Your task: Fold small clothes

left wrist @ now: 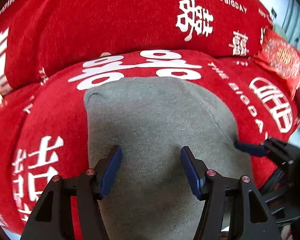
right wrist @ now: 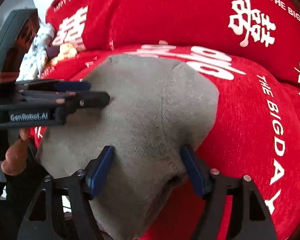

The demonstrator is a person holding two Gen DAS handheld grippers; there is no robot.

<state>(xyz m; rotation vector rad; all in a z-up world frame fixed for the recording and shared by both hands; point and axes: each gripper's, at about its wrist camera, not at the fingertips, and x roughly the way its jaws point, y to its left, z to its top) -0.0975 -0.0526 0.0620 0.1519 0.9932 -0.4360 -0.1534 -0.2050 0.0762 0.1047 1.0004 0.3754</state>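
Grey knit garment (left wrist: 158,124), small and folded, lies flat on the red blanket (left wrist: 56,108) printed with white characters and "THE BIGDAY". I read the left gripper (left wrist: 151,168) as open: blue pads stand apart over the near part of the cloth, nothing pinched between them. Right gripper (right wrist: 146,168) likewise open, jaws wide, straddling the garment's near edge without squeezing it; a seam runs between its pads. From the right wrist view, the left gripper enters from the left side, tips resting at the cloth's left edge, a hand (right wrist: 14,156) below it. A red patterned packet (left wrist: 282,60) lies far right on the blanket.
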